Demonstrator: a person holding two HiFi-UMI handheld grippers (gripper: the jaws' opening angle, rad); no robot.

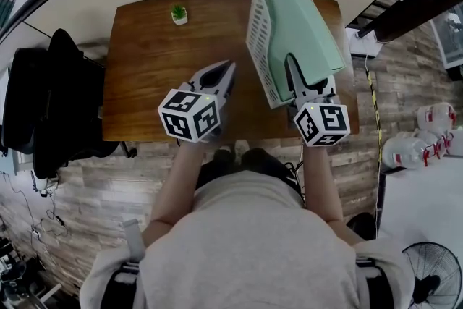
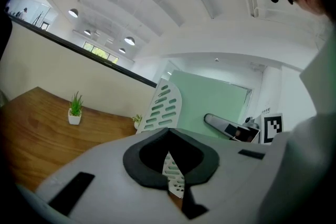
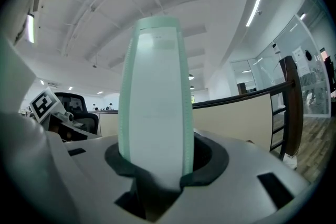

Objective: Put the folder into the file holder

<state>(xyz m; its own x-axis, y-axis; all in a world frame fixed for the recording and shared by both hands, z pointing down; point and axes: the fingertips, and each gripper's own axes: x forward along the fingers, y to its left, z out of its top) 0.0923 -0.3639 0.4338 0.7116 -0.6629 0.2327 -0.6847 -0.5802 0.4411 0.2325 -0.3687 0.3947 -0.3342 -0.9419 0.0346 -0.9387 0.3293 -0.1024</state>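
A mint-green folder point(image 1: 307, 32) stands on edge in the white slotted file holder point(image 1: 260, 40) at the right side of the wooden table point(image 1: 145, 83). My right gripper point(image 1: 294, 72) is shut on the folder's near edge; in the right gripper view the folder's spine point(image 3: 155, 97) rises upright and fills the gap between the jaws point(image 3: 156, 162). My left gripper point(image 1: 225, 70) hovers over the table just left of the holder, jaws shut with nothing in them. The left gripper view shows the holder point(image 2: 165, 105), the folder point(image 2: 215, 97) and the right gripper point(image 2: 231, 128) beyond my jaw tips point(image 2: 168, 134).
A small potted plant point(image 1: 179, 14) sits at the table's far edge, also in the left gripper view as the plant point(image 2: 75, 110). Black bags on a chair point(image 1: 51, 98) stand left of the table. Water bottles point(image 1: 427, 134) and a fan point(image 1: 430, 271) are on the floor at right.
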